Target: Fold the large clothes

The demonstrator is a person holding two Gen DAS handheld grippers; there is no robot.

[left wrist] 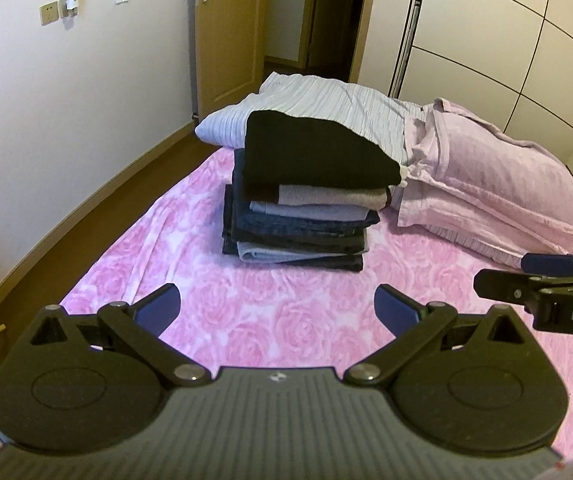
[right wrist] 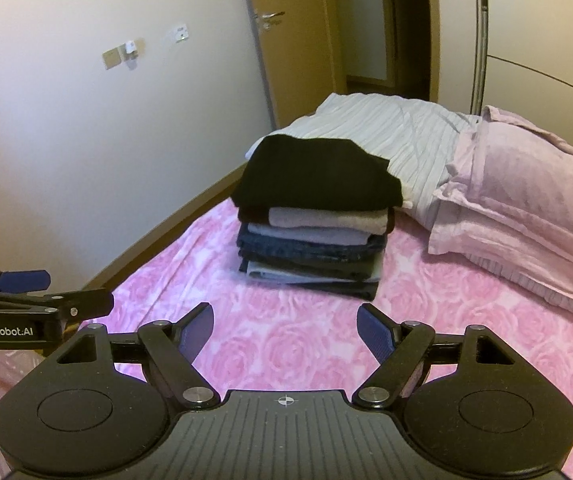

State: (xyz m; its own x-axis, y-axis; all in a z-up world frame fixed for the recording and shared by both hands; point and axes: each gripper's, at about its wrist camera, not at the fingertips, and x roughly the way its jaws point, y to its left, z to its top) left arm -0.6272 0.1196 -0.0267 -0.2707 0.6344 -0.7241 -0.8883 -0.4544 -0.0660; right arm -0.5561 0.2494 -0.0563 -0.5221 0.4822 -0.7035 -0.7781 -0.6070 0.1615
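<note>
Both tools were matte black plastic with blue pads on their fingers. The left gripper (left wrist: 276, 306) had silver rivets at its linkages and a ribbed grey base; beside it, the right gripper (right wrist: 285, 330) matched, with white lettering on its side.

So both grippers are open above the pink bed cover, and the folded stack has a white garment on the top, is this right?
Not quite: the top garment of the stack is black, not white, as the left wrist view shows. The rest holds: the left gripper and right gripper are both open above the pink bed cover.
</note>
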